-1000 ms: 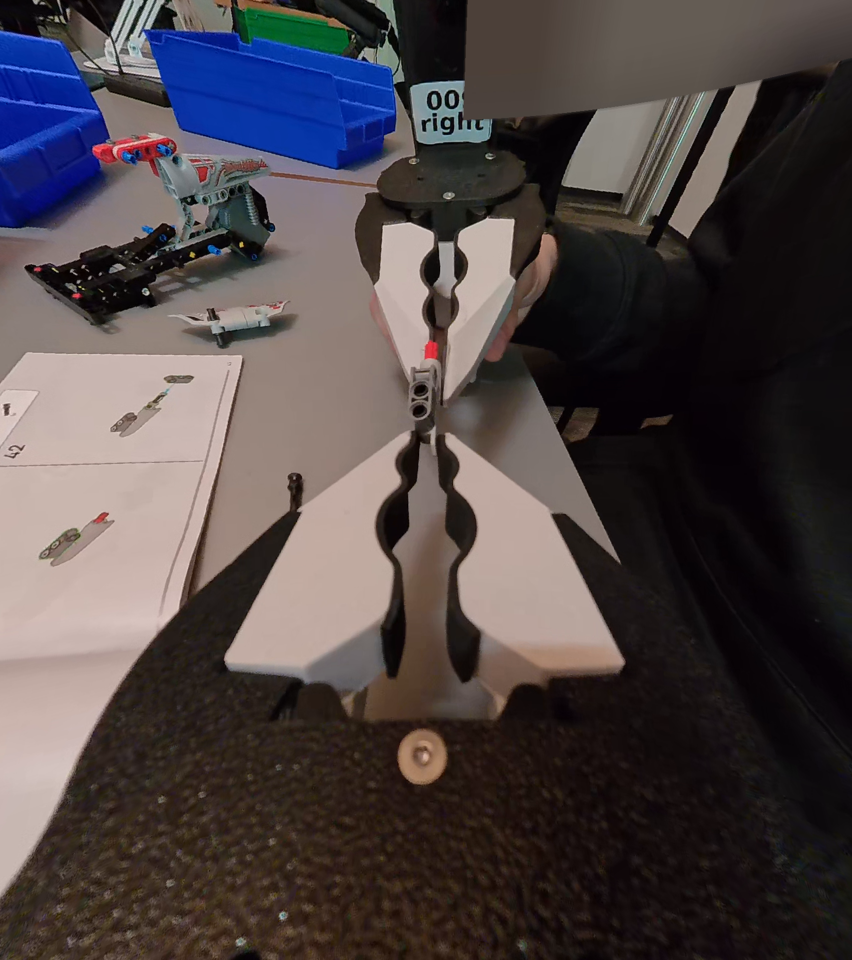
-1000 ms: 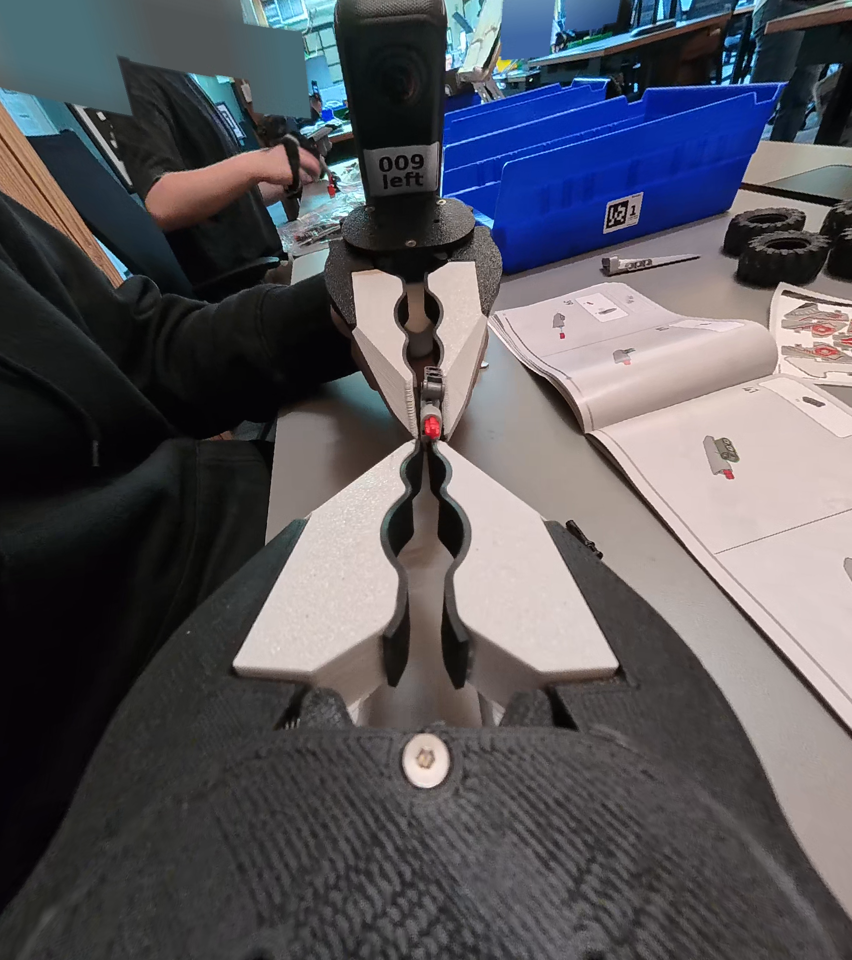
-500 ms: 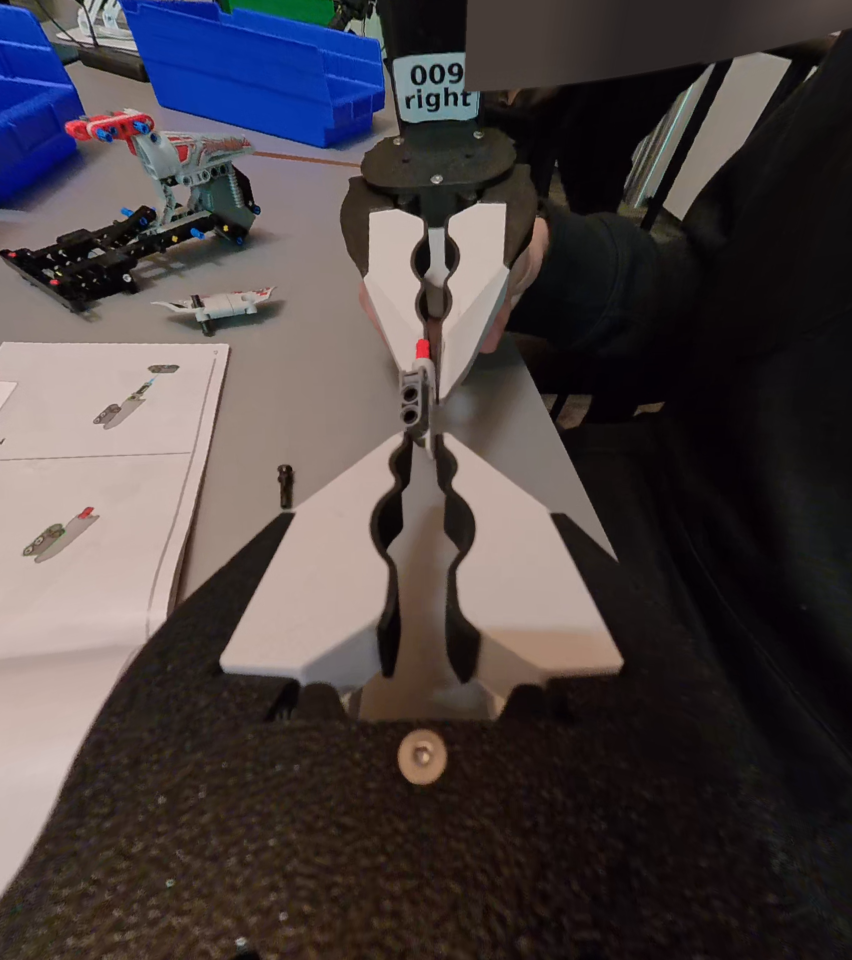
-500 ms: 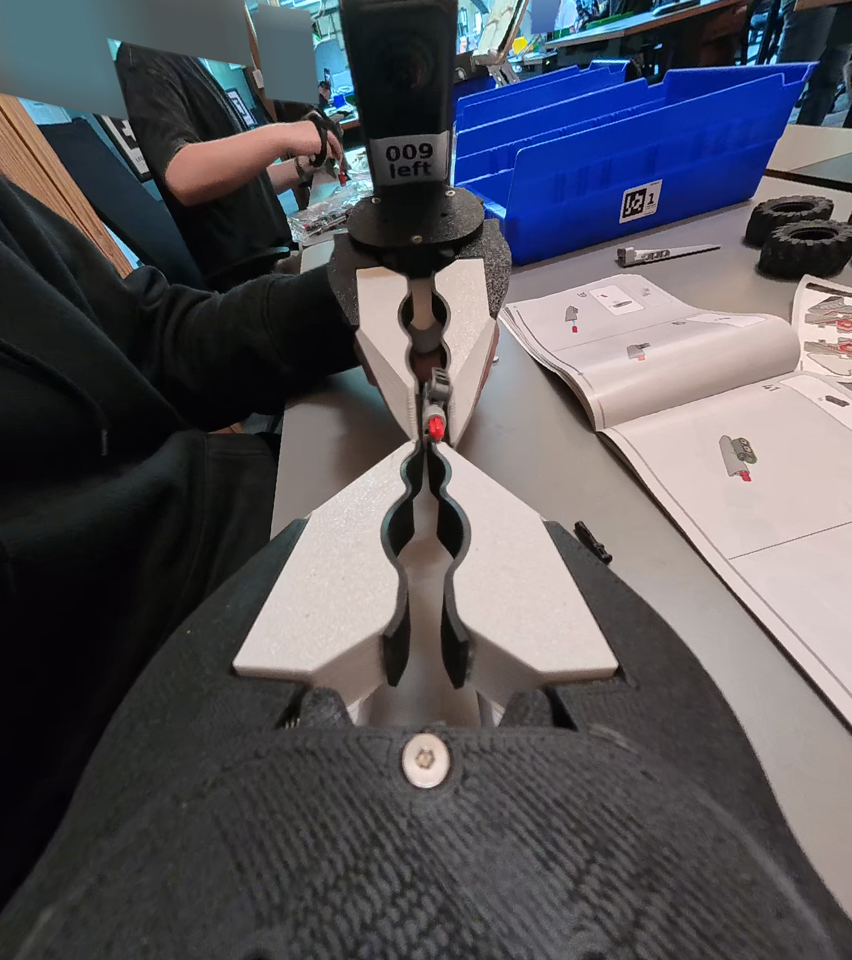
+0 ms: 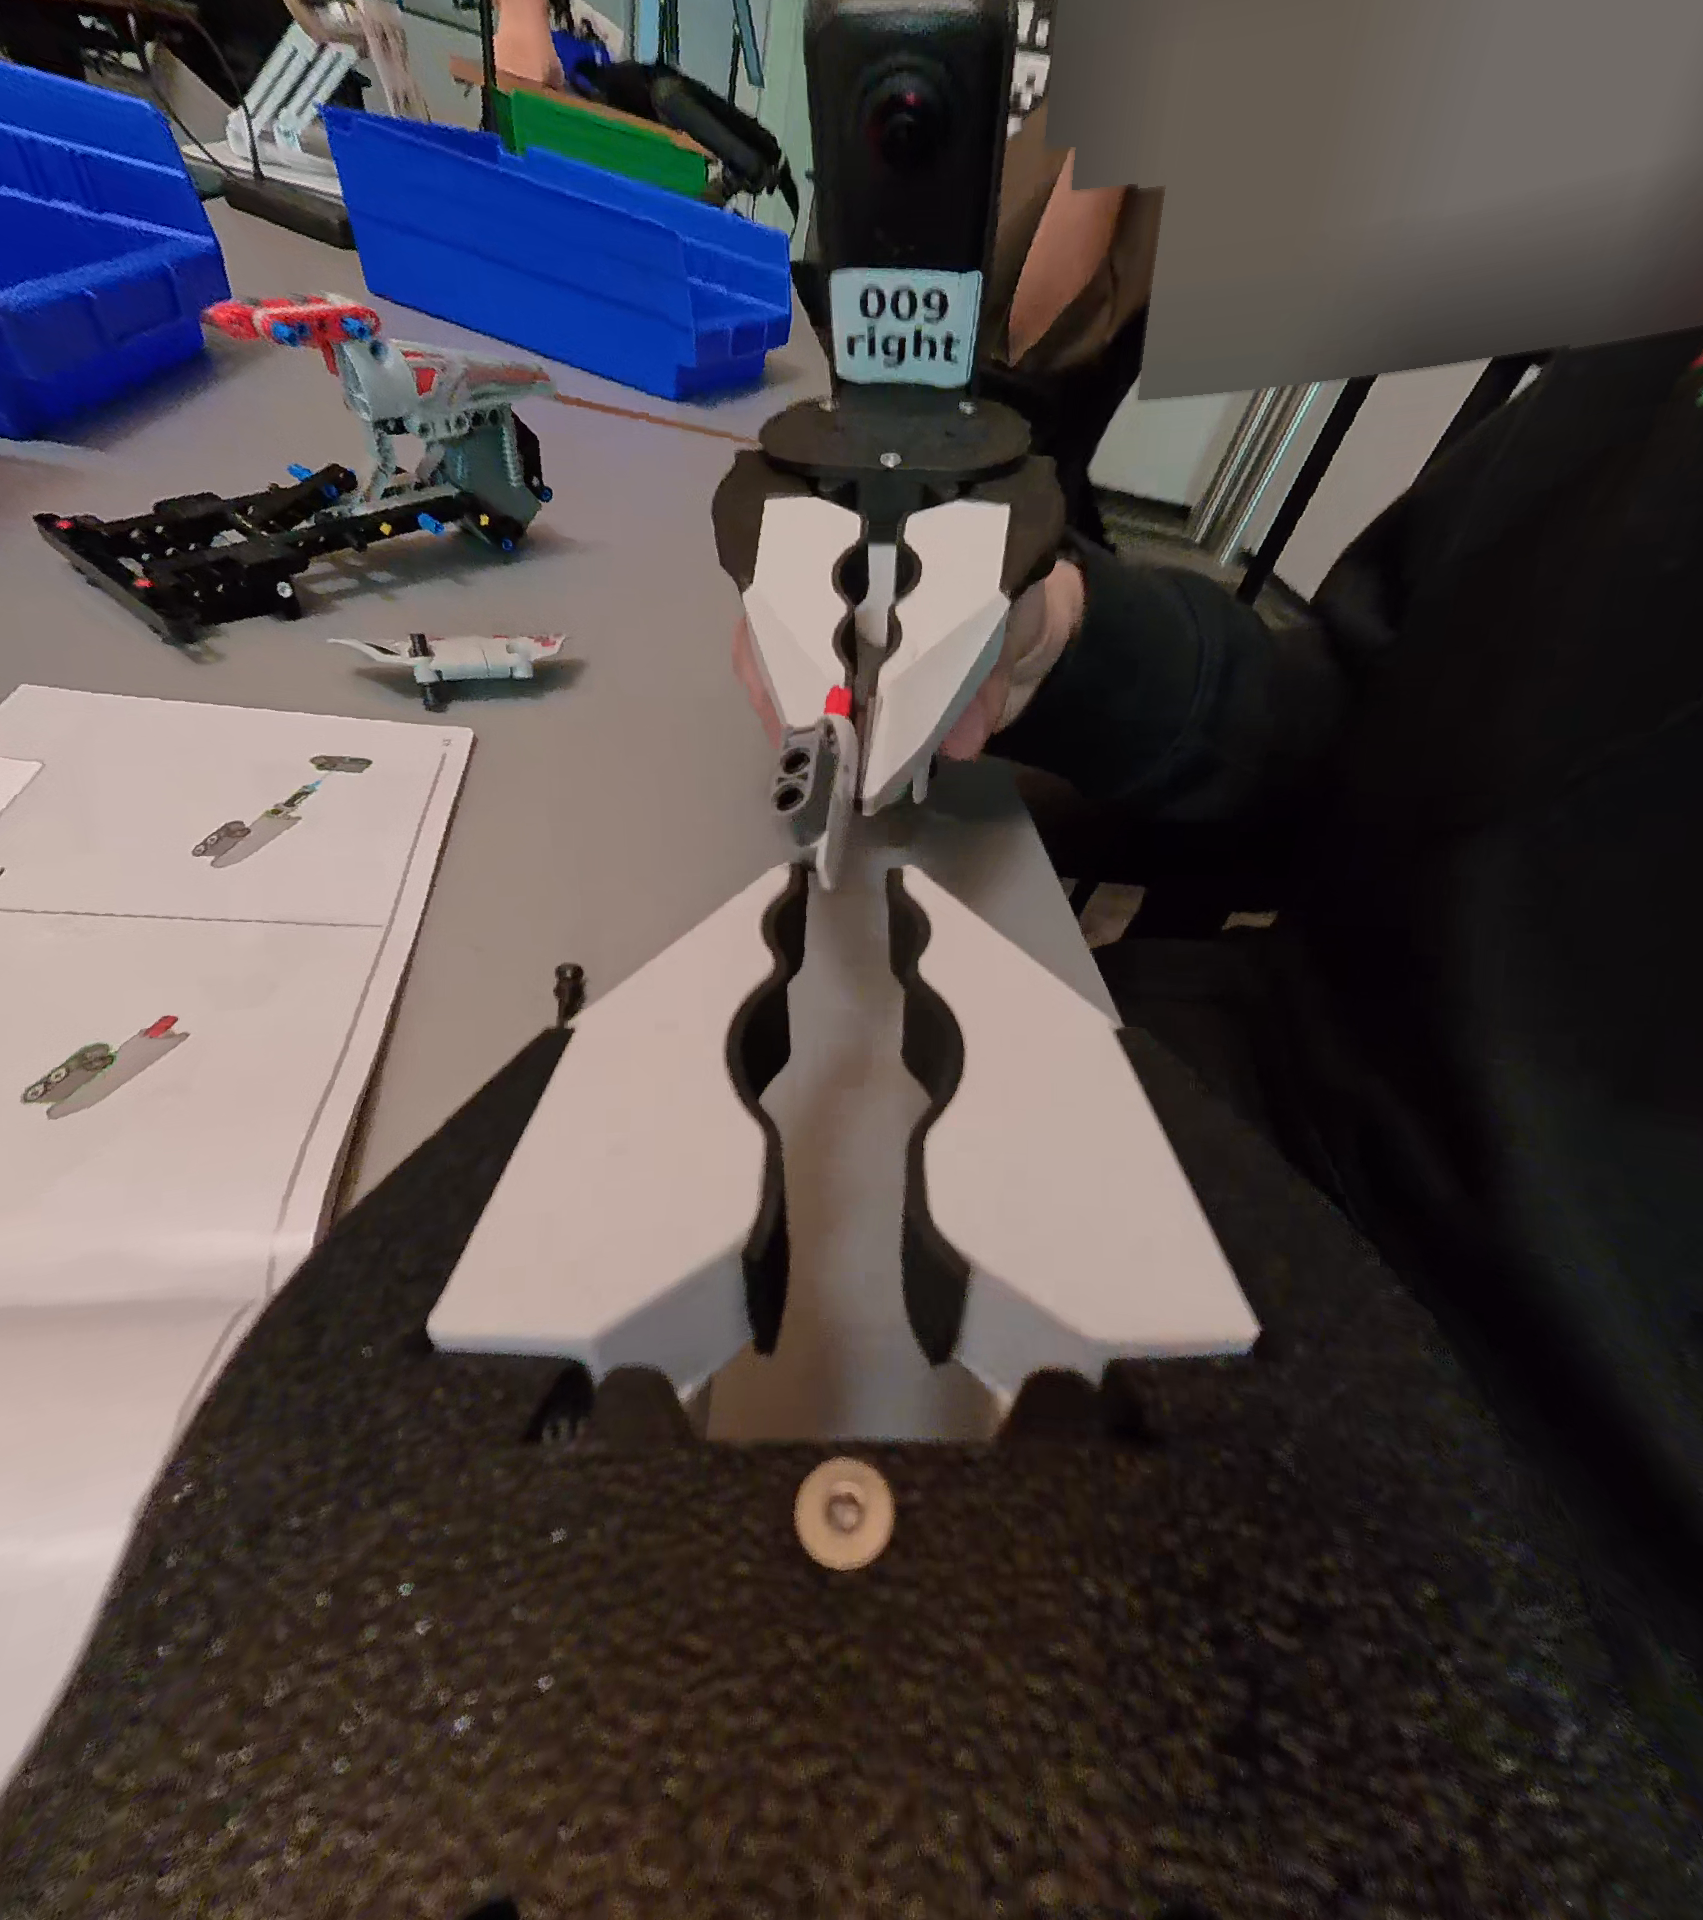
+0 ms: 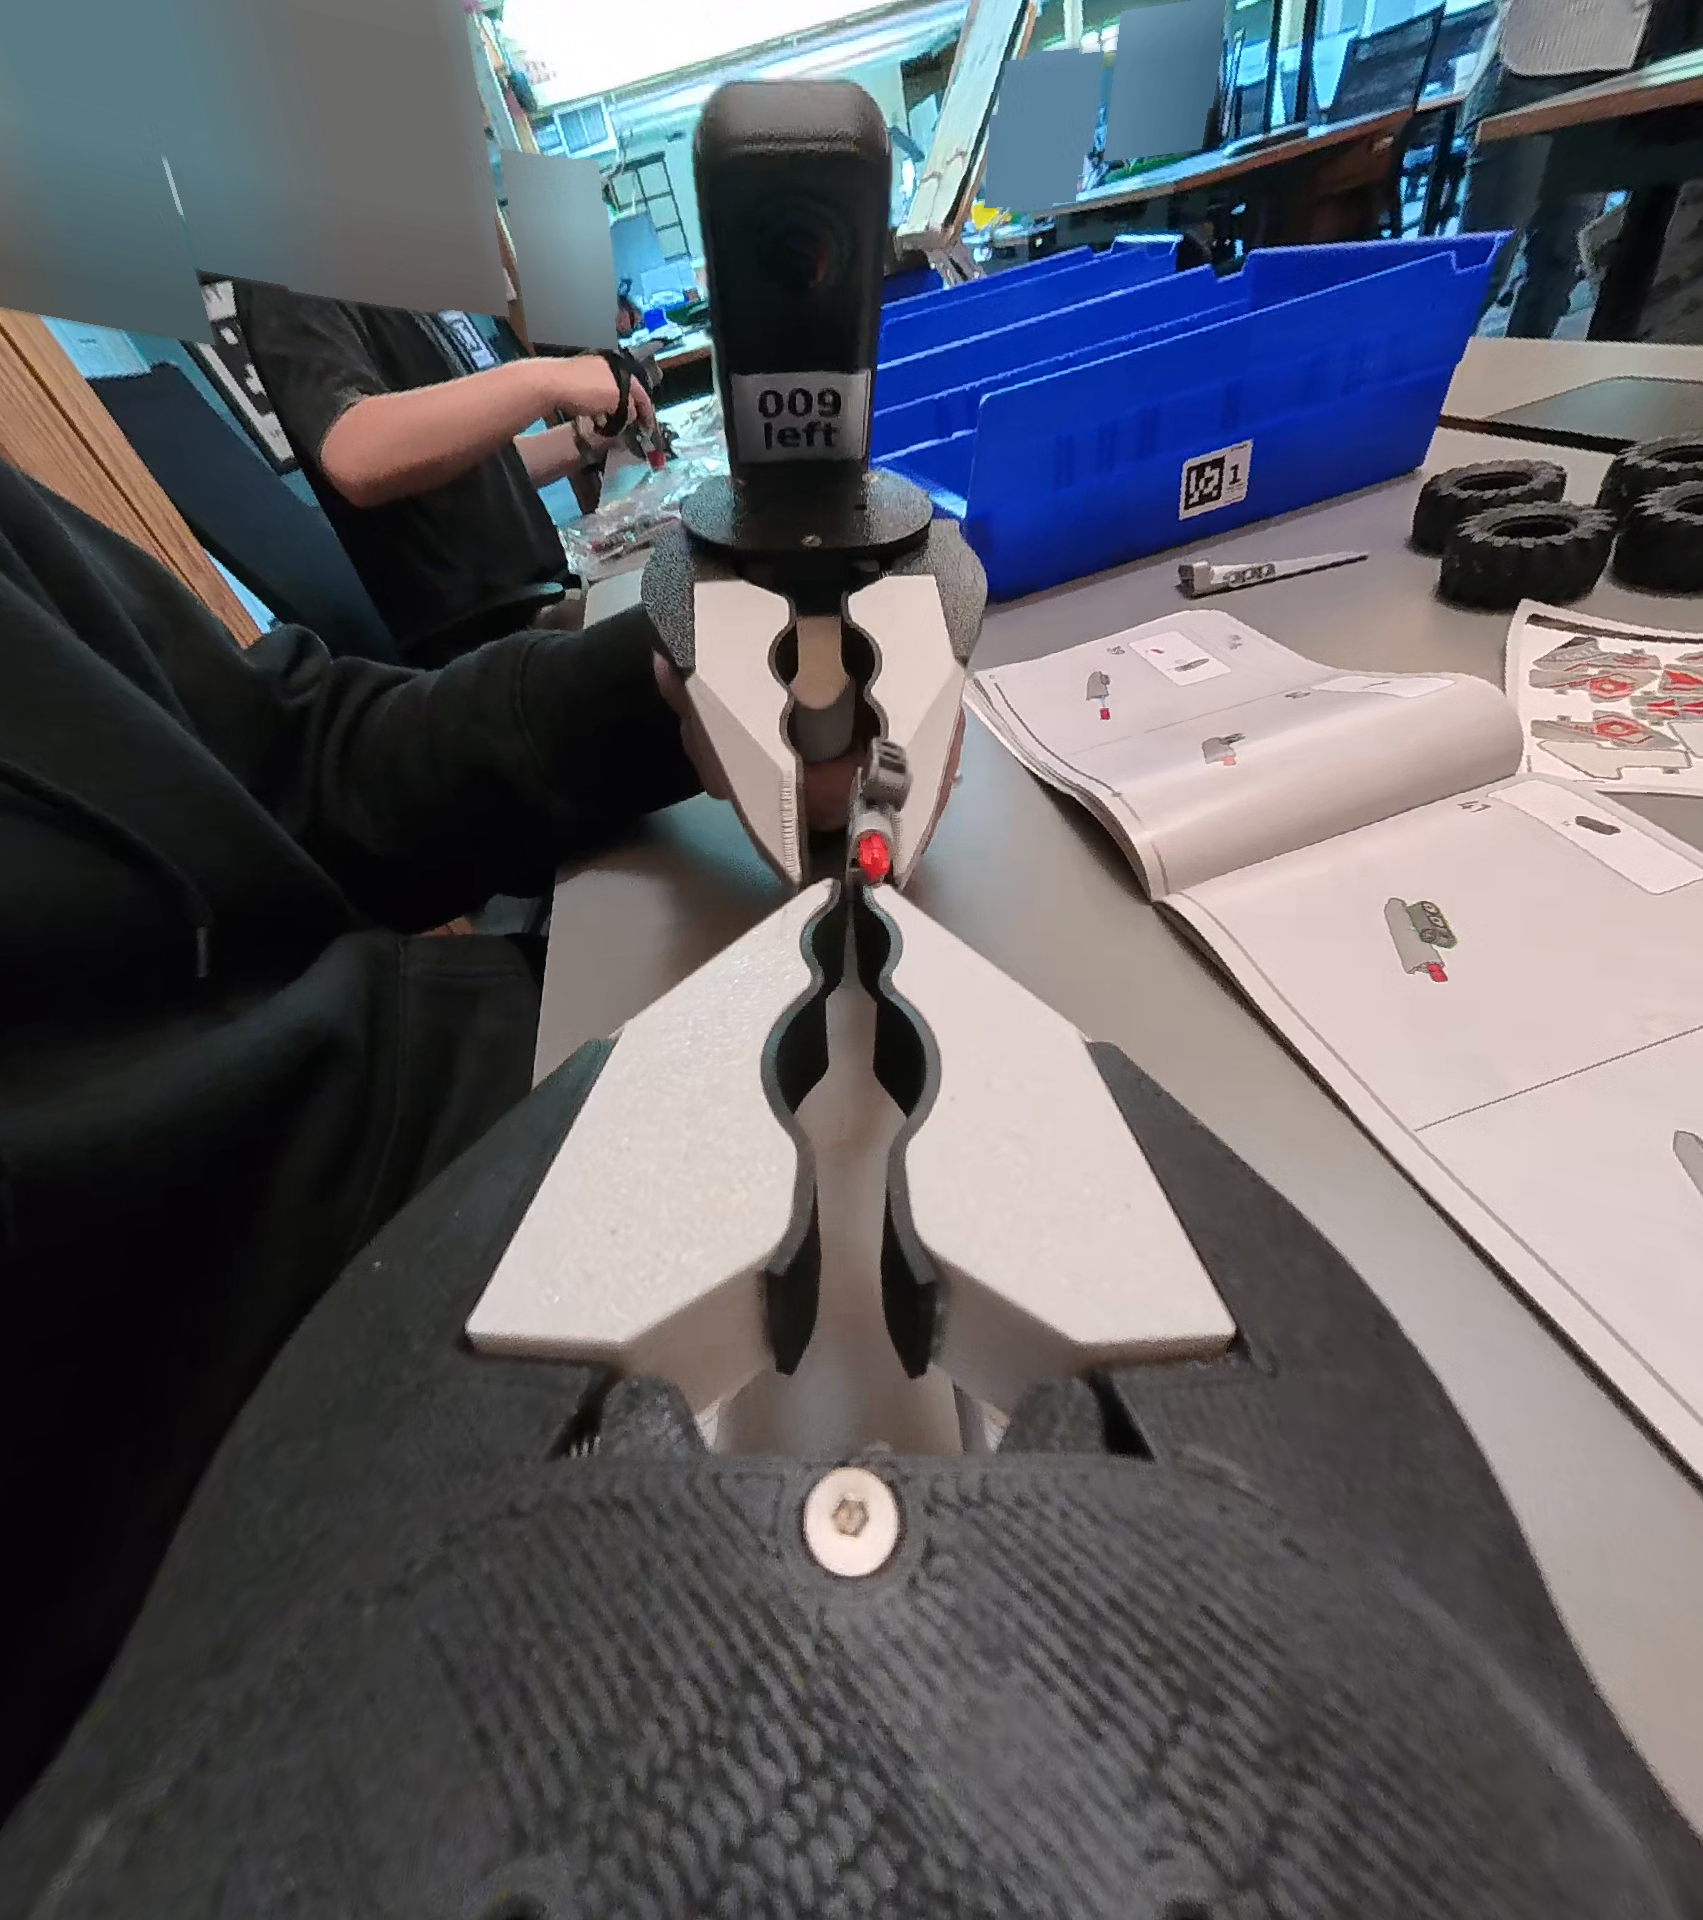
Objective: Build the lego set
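Note:
A small lego piece (image 5: 807, 781), a grey connector with two holes, a red axle end and a white part, hangs tilted over the grey table's near edge. It also shows in the right wrist view (image 6: 876, 821). My right gripper (image 6: 849, 896) is shut on its red end; in the left wrist view it (image 5: 862, 805) faces me. My left gripper (image 5: 844, 878) is open, with its fingertips on either side just below the piece. In the right wrist view it (image 6: 849, 862) stands open around the grey connector.
An open instruction booklet (image 5: 151, 935) (image 6: 1449, 935) lies beside the grippers. A part-built black model (image 5: 307, 499), a small white sub-assembly (image 5: 457, 660), a black pin (image 5: 568, 982), blue bins (image 6: 1190, 416), tyres (image 6: 1605, 520) and a sticker sheet (image 6: 1678, 696) are on the table. A person's black sleeves frame both views. Both grippers' tips are close together, under 4 cm apart. From either gripper's tips it is about 20 centimeters to the small white sub-assembly (image 5: 457, 660).
My left gripper has opened and let go of the piece. The piece has tilted and stays in the shut right gripper.

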`<state>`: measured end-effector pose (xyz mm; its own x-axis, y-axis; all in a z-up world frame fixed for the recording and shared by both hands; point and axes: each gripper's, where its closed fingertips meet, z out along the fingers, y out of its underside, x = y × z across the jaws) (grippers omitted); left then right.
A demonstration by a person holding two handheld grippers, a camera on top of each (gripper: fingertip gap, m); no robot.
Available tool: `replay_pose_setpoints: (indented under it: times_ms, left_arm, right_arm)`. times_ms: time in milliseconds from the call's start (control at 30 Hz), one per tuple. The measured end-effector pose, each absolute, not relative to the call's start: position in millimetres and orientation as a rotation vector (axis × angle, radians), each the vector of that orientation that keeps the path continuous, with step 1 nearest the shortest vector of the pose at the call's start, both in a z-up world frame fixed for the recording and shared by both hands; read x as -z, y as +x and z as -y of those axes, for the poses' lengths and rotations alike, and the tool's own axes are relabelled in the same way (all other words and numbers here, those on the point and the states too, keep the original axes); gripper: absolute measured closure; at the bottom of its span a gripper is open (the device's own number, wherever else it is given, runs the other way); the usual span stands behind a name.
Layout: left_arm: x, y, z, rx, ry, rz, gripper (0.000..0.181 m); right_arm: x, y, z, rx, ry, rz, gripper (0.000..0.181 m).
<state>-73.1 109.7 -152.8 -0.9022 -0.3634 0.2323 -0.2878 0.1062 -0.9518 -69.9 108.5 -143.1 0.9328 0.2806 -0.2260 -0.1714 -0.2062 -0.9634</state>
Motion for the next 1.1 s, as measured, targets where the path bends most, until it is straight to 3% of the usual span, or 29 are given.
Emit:
replay_pose_setpoints:
  times_ms: [300,1100]
  left_arm:
    - [133,-68,-114,2.202,-0.795,-2.135,0.171]
    - [139,-73,-117,2.048,-0.662,-2.196,0.174]
  right_arm:
    - [134,-70,-113,-0.404,-1.662,0.061,0.181]
    - [139,-75,-115,-0.395,-1.701,0.085,0.181]
